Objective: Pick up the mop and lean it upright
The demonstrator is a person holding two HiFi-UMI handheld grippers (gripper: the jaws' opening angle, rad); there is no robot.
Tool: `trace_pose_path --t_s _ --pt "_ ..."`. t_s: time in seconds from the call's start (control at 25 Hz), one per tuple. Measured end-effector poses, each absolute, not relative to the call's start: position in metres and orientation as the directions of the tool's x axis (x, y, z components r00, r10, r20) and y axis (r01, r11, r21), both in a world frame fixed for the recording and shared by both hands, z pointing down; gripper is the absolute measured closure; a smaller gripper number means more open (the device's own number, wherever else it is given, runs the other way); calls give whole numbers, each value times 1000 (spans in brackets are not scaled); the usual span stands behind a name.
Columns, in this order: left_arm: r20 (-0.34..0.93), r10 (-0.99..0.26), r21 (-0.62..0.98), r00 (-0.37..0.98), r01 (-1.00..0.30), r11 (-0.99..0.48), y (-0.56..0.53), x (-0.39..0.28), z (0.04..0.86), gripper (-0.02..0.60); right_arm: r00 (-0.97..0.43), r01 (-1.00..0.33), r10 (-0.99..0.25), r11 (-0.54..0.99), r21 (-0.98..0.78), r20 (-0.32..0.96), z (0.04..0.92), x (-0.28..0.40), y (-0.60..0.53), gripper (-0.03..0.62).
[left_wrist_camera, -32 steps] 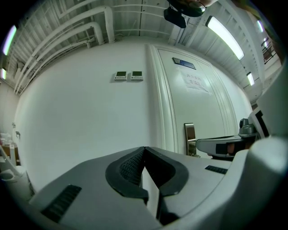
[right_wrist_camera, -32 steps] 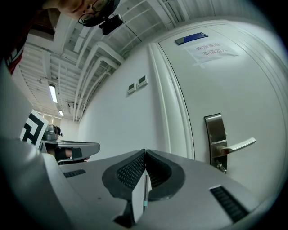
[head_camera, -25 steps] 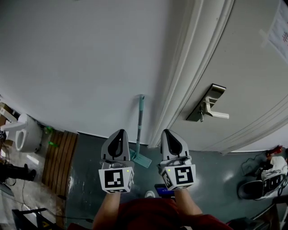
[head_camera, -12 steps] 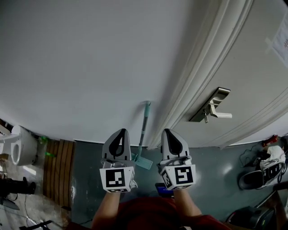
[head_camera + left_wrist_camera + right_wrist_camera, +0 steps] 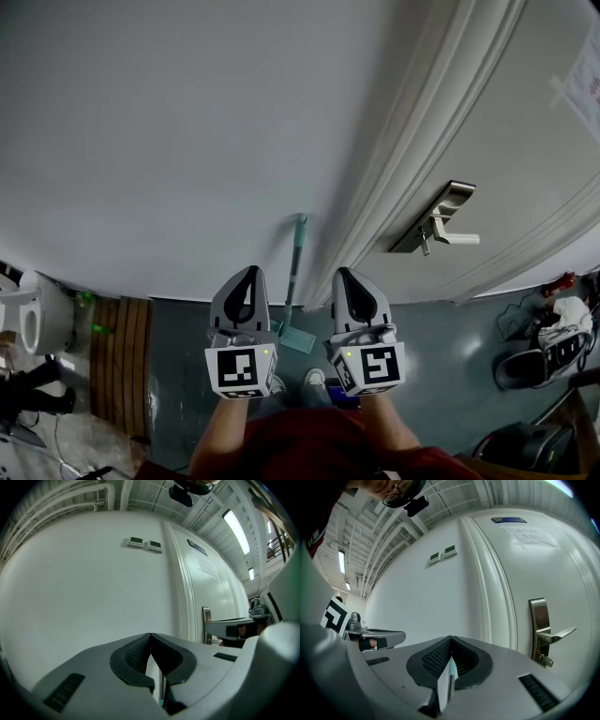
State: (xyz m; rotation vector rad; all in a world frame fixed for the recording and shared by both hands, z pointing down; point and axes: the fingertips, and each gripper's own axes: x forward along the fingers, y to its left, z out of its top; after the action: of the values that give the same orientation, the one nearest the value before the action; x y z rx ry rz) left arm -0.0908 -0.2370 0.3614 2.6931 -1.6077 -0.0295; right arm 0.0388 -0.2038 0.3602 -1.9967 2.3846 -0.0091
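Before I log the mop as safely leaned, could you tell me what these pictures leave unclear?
Mop head: head view, partly behind the left gripper.
Mop handle: left gripper view, only a sliver behind its shut jaws.
Door notice: head view, cut by right edge, print too small.

White wall, panelled door, grey floor

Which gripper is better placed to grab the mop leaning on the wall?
Left, marginally. In the head view the mop handle stands nearer the left gripper than the right gripper. Both are shut and empty, so either must open first.
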Motion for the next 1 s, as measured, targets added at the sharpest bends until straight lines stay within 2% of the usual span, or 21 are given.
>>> trace_pose_path --t_s 0.6,0.68,0.8,1.0 --pt "31 -873 -3 486 -874 -487 -255 -59 374 568 -187 -982 -982 187 -36 -13 364 62 -210 577" --pt "51 -863 4 503 -864 -504 -259 -52 380 504 -190 -981 -982 190 -39 -15 364 63 -212 577" --pt "81 -848 21 524 -851 -524 -267 -40 390 450 -194 -980 -981 194 -41 -13 365 63 -214 577" --pt "140 -820 7 556 -828 -560 -288 -18 413 417 -196 -980 -981 196 -41 -7 367 63 -215 577"
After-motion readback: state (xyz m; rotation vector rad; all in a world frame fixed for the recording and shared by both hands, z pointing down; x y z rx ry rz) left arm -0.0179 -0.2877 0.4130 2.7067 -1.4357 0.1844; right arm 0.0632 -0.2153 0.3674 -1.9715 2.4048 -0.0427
